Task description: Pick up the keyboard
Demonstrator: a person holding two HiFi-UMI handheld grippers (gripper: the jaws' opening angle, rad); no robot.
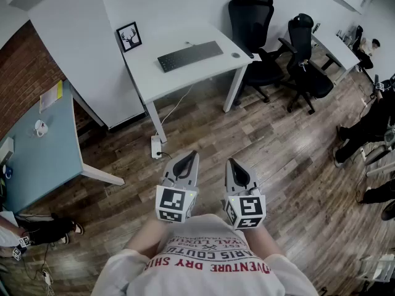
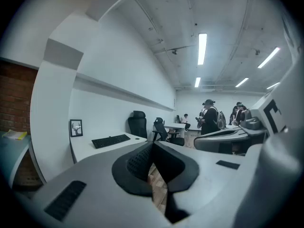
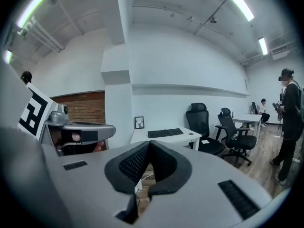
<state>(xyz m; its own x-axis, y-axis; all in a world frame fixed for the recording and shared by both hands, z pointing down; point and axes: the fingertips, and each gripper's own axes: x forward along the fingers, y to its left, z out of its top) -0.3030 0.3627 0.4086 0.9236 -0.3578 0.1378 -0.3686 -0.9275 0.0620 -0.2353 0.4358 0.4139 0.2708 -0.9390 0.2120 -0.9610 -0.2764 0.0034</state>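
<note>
A black keyboard [image 1: 189, 55] lies on a white desk [image 1: 203, 73] far ahead of me, beside a framed deer picture [image 1: 129, 36] and a small round black object [image 1: 235, 55]. The keyboard [image 2: 110, 140] is also seen in the left gripper view and, as the keyboard [image 3: 165, 133], in the right gripper view. My left gripper [image 1: 192, 156] and right gripper [image 1: 229, 163] are held side by side in front of my chest, over the wood floor, well short of the desk. Both are shut, with nothing between the jaws.
Two black office chairs [image 1: 281, 48] stand right of the desk. A power strip [image 1: 156, 146] and cable lie on the floor under it. A light blue table [image 1: 43, 159] is at the left by a brick wall. People stand or sit at the right and far side.
</note>
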